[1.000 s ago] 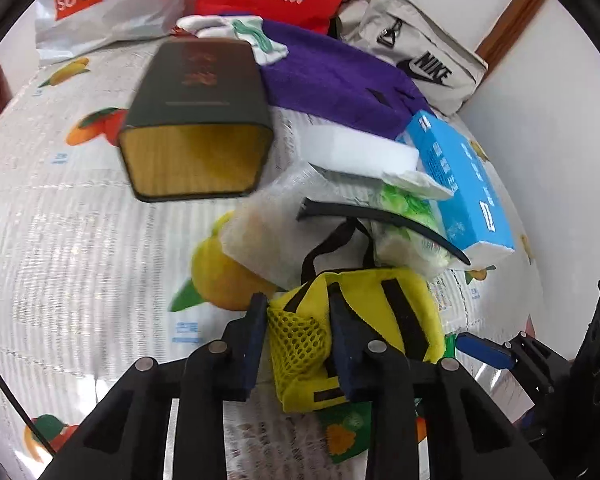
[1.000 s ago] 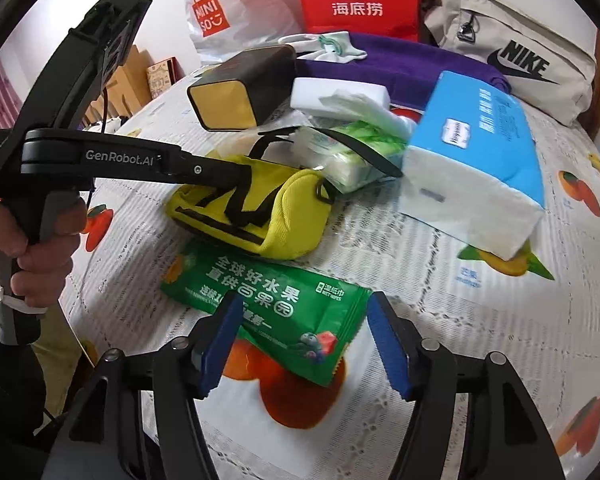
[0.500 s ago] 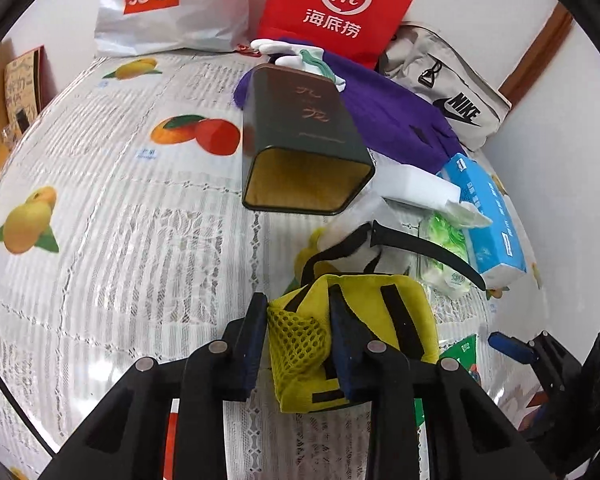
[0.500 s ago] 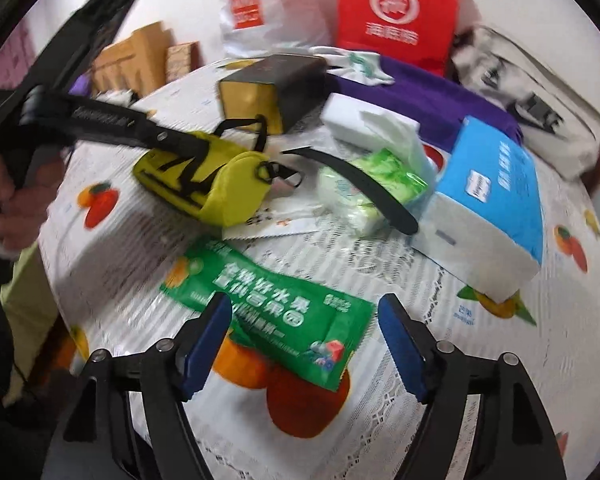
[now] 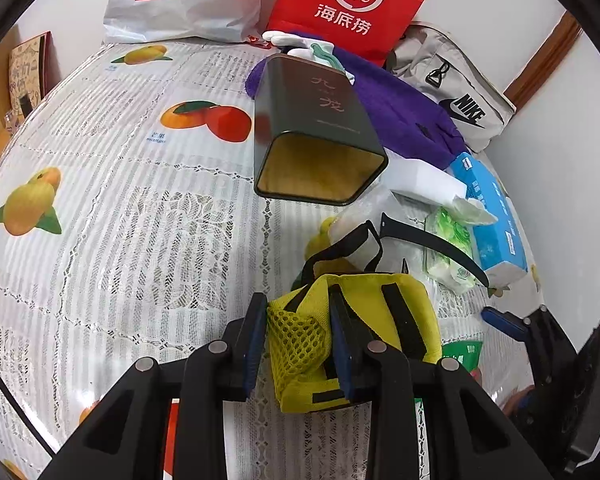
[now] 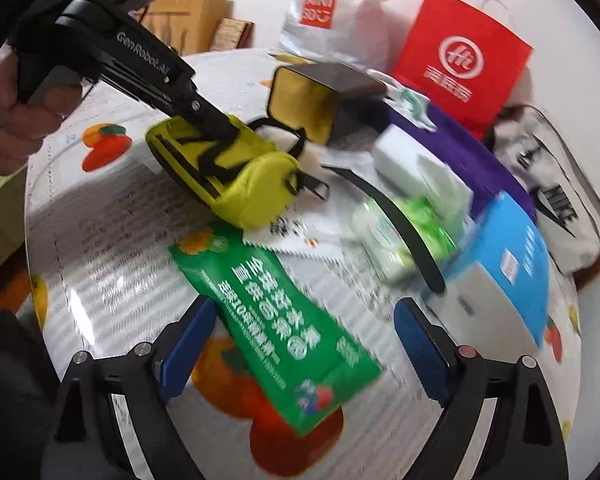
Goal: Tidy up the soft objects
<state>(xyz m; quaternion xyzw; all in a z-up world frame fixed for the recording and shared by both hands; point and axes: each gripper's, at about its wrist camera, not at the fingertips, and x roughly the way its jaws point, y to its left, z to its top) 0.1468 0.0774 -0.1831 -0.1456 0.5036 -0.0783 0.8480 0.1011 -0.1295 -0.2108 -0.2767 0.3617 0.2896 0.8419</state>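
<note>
My left gripper [image 5: 298,340] pinches the yellow pouch [image 5: 356,332], keeping it off the cluttered table [image 5: 120,208]. My right gripper [image 6: 300,346] is opening over the green wipes packet [image 6: 276,320], apparently, through blur, to grab it.

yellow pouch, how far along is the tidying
Nothing looks put away yet. In hand: the left gripper is shut on the yellow pouch. The right gripper is opening over the green wipes pack, not gripping it. Left: that pack, the blue tissue box and the purple cloth lie loose.
</note>
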